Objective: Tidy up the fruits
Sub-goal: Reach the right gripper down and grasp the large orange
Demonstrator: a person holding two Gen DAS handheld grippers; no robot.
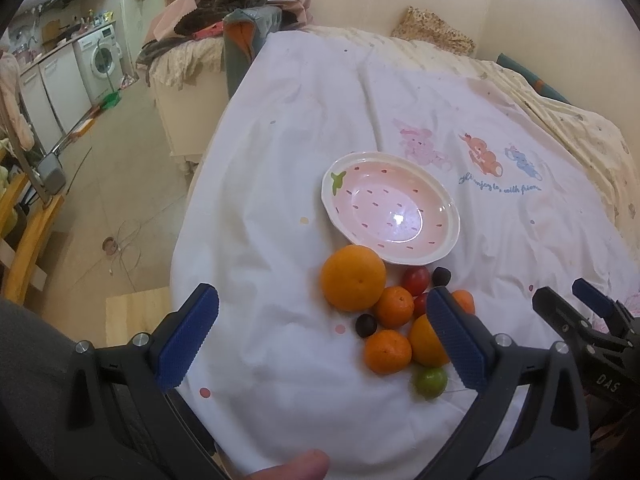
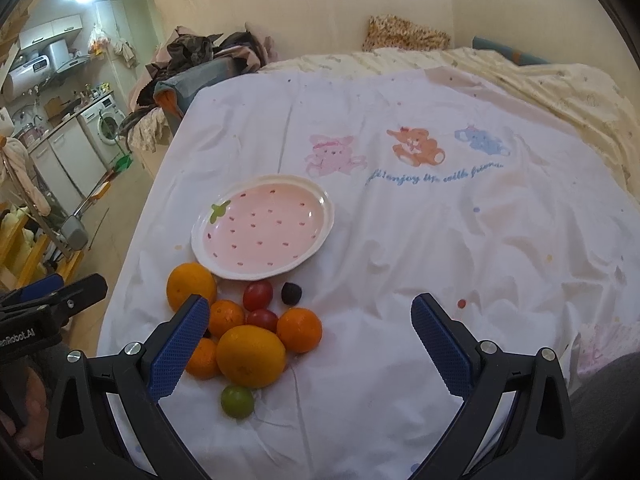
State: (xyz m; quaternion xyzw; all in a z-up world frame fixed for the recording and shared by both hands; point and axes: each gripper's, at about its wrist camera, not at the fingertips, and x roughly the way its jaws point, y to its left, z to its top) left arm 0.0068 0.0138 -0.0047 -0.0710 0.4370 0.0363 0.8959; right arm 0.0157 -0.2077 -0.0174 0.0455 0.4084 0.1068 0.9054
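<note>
A pink strawberry-patterned plate (image 1: 440,250) (image 2: 320,236) lies empty on a white cloth. Just in front of it is a pile of fruit: a large orange (image 1: 353,278) (image 2: 191,285), a second large orange (image 2: 251,356) (image 1: 426,342), several small tangerines (image 1: 387,352) (image 2: 300,329), red cherry tomatoes (image 1: 416,280) (image 2: 258,295), dark grapes (image 1: 366,325) (image 2: 291,293) and a green fruit (image 1: 430,381) (image 2: 237,401). My left gripper (image 1: 320,320) is open and empty, above the cloth left of the pile. My right gripper (image 2: 310,332) is open and empty, with the pile by its left finger.
The white cloth (image 2: 440,240) with cartoon animals covers a bed; its left edge drops to the floor (image 1: 120,200). A pillow (image 2: 406,34) lies at the far wall. Clothes are heaped on a chair (image 1: 236,8) at the back left. A wooden stool (image 1: 136,312) stands nearby.
</note>
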